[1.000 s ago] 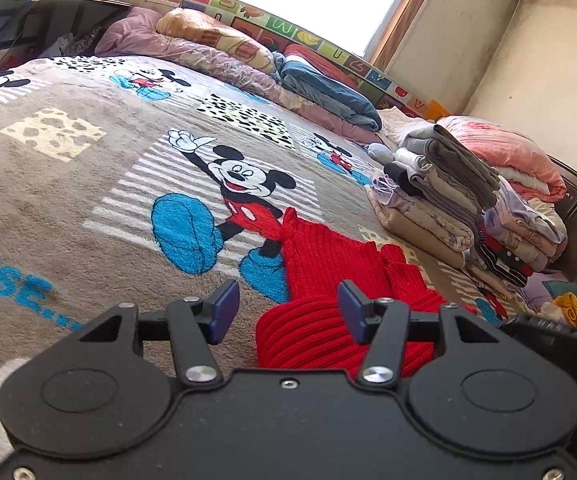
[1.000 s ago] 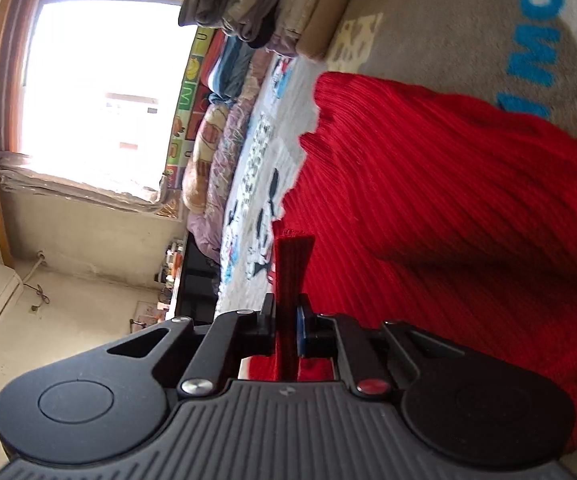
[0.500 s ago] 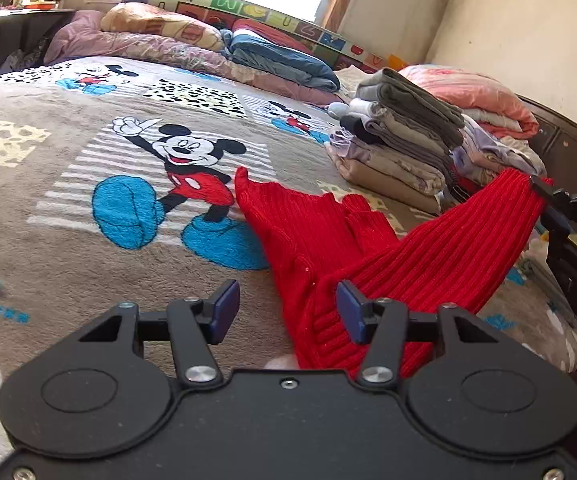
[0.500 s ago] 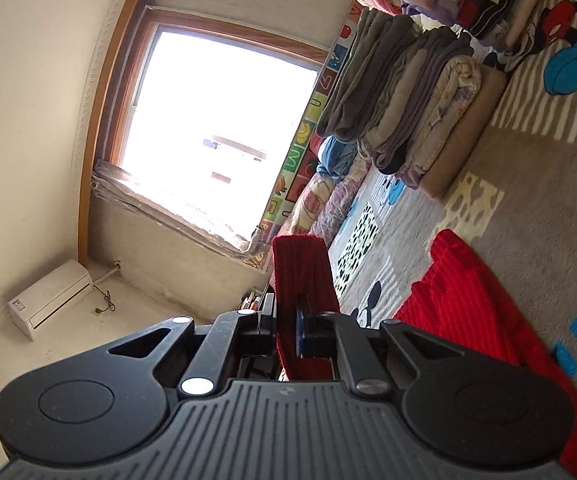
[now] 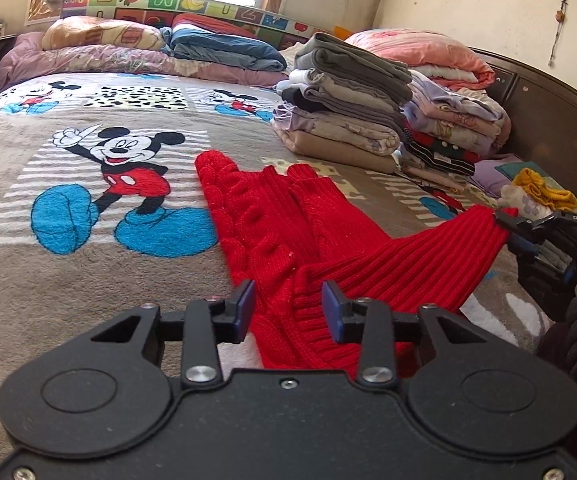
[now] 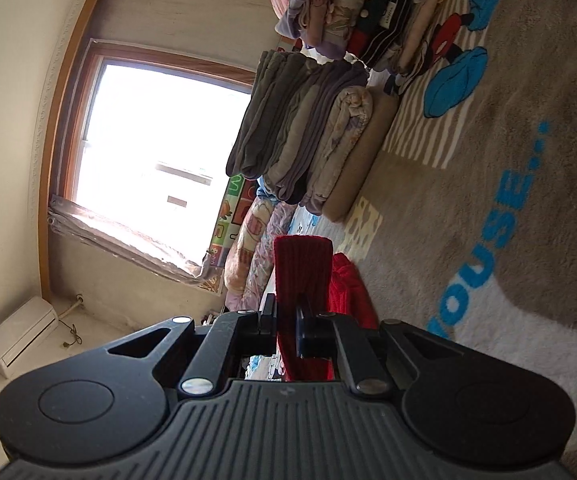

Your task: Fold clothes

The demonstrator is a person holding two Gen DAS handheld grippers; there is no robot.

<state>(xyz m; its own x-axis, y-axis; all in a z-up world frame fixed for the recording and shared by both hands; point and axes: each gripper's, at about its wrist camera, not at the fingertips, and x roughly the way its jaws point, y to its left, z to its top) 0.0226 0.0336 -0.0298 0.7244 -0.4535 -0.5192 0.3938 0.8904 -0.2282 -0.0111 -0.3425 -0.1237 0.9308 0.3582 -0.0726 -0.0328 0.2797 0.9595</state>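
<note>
A red knitted sweater (image 5: 280, 216) lies on the Mickey Mouse blanket (image 5: 68, 248), its sleeves pointing away from me. My left gripper (image 5: 288, 308) hovers open over the sweater's near ribbed hem, with red knit showing between its fingers but not clamped. At the right edge of the left wrist view, my right gripper (image 5: 506, 222) is shut on one corner of the ribbed hem and holds it stretched out above the bed. In the right wrist view the right gripper (image 6: 286, 320) pinches that red strip of sweater (image 6: 302, 268) upright between its pads.
Two stacks of folded clothes (image 5: 348, 108) stand on the bed to the right, also visible as folded clothes (image 6: 320, 128). Pillows and quilts (image 5: 136, 44) line the far edge under the window. A dark headboard (image 5: 548, 116) borders the right; small yellow garments (image 5: 544, 192) lie near it.
The right gripper has lifted the hem corner off the bed and pulled it out to the right, unrolling the bunched sweater. The left gripper stayed open and swung to face the hem.
</note>
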